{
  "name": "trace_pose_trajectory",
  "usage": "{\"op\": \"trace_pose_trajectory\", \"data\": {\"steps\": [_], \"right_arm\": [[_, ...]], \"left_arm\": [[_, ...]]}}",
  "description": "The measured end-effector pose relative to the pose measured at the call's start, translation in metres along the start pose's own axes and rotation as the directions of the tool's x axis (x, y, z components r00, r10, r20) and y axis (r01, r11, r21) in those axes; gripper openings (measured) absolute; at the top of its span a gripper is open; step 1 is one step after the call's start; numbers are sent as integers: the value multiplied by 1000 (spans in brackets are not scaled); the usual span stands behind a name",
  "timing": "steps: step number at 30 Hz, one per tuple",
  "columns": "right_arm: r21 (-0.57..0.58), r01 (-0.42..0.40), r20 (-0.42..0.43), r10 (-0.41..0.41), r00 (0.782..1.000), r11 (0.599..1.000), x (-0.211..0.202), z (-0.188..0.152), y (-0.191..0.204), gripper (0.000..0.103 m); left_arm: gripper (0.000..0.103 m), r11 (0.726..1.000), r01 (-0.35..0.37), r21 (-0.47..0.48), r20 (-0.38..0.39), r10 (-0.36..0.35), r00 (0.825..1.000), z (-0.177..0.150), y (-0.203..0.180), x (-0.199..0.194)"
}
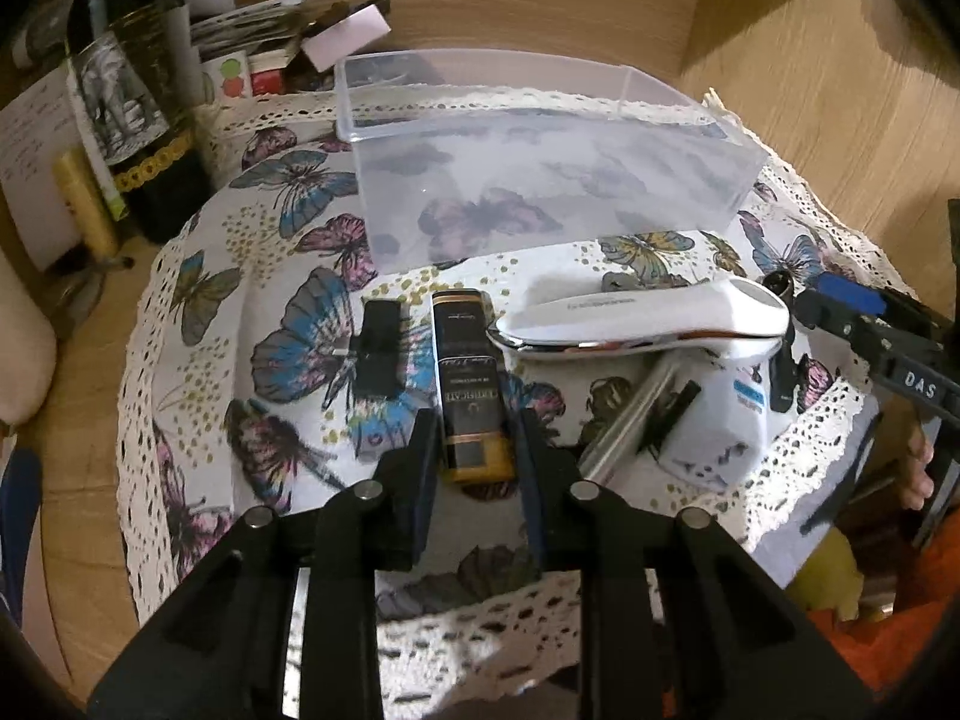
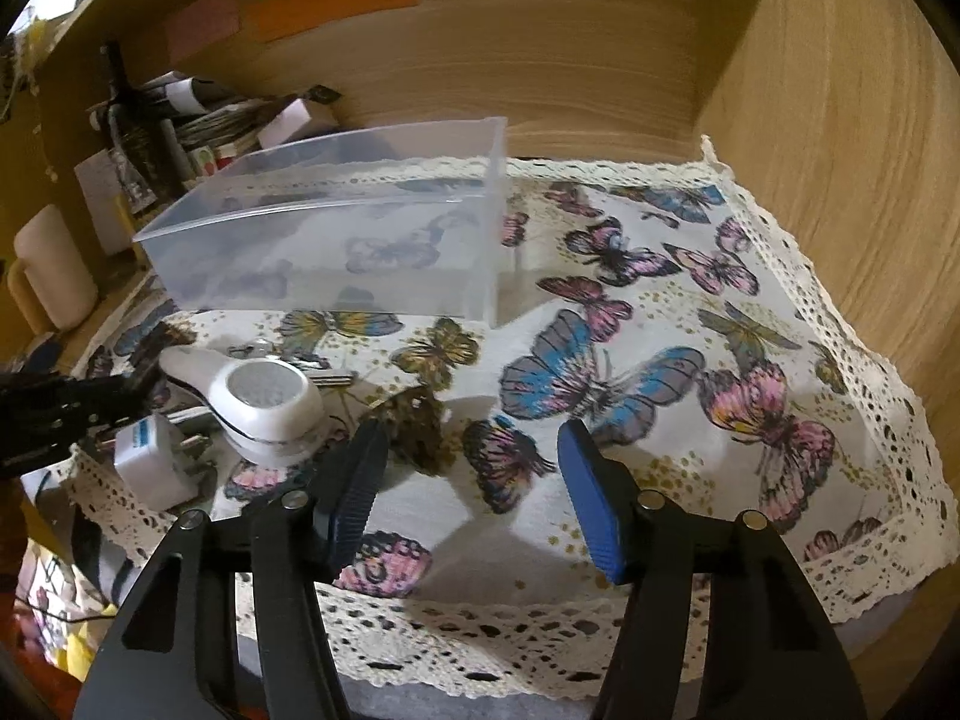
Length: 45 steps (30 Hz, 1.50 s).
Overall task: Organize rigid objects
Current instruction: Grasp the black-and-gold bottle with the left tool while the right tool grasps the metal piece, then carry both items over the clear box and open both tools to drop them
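A black and gold tube [image 1: 471, 384] lies on the butterfly cloth [image 1: 252, 276] between the fingers of my left gripper [image 1: 474, 438], whose jaws stand close on both sides of its near end. An empty clear plastic box [image 1: 540, 156] stands behind it. A white handheld device [image 1: 648, 321], a white plug adapter [image 1: 726, 420], a metal rod [image 1: 630, 420] and a small black piece [image 1: 379, 354] lie around. My right gripper [image 2: 474, 468] is open and empty over the cloth [image 2: 750, 360], right of the white device [image 2: 264, 402] and adapter [image 2: 150, 462]. The clear box [image 2: 336, 240] stands at its back left.
A dark bottle [image 1: 129, 108], papers and cards [image 1: 252, 42] stand at the back left on the wooden desk. A wooden wall [image 2: 840, 150] rises close on the right. A cream cup [image 2: 54, 270] stands at the far left. Keys [image 2: 270, 354] lie behind the white device.
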State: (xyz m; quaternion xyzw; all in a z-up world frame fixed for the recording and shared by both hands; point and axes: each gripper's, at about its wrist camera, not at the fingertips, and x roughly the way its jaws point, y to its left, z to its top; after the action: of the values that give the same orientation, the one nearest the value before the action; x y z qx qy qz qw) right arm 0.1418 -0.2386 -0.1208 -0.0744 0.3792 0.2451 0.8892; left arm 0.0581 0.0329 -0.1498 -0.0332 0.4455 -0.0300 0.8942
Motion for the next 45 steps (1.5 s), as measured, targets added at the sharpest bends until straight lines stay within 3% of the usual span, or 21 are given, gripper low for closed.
{"op": "trace_pose_trajectory", "data": {"steps": [4, 6, 8, 10, 11, 12, 18, 26, 37, 45], "right_arm": [[-21, -12, -17, 11, 1000, 1000, 10, 3, 6, 56], [-21, -25, -19, 24, 1000, 999, 14, 6, 6, 56], [-20, -39, -21, 39, 999, 999, 17, 9, 7, 53], [-28, -46, -29, 45, 999, 999, 22, 10, 9, 37], [-28, -46, -34, 45, 998, 999, 23, 10, 10, 31], [-27, -48, -47, 46, 998, 999, 26, 10, 11, 30], [-1, -51, -19, 51, 998, 999, 19, 11, 10, 30], [-5, -56, 91, 56, 994, 998, -6, 33, 14, 30], [-62, -43, 253, 58, 966, 997, -33, 88, 34, 30], [-100, -78, 247, 101, 964, 992, -18, 124, 44, 30]], "left_arm": [[36, 1000, -20, 13, -2, 20, 1000, 9, -4, 9], [47, 999, -35, 32, -1, 35, 999, 14, -8, 12], [48, 997, -50, 57, 2, 50, 999, 17, -12, 17], [44, 996, -58, 66, 10, 57, 998, 18, -15, 18], [29, 996, -61, 60, 21, 60, 998, 19, -14, 18], [23, 996, -73, 60, 29, 71, 997, 19, -14, 18], [23, 996, -77, 40, 51, 75, 996, 16, -8, 10], [23, 996, -88, 1, 166, 86, 982, 25, -5, -28], [23, 996, -73, -42, 321, 82, 944, 72, 0, -64], [23, 997, -38, -61, 324, 56, 945, 111, 9, -53]]}}
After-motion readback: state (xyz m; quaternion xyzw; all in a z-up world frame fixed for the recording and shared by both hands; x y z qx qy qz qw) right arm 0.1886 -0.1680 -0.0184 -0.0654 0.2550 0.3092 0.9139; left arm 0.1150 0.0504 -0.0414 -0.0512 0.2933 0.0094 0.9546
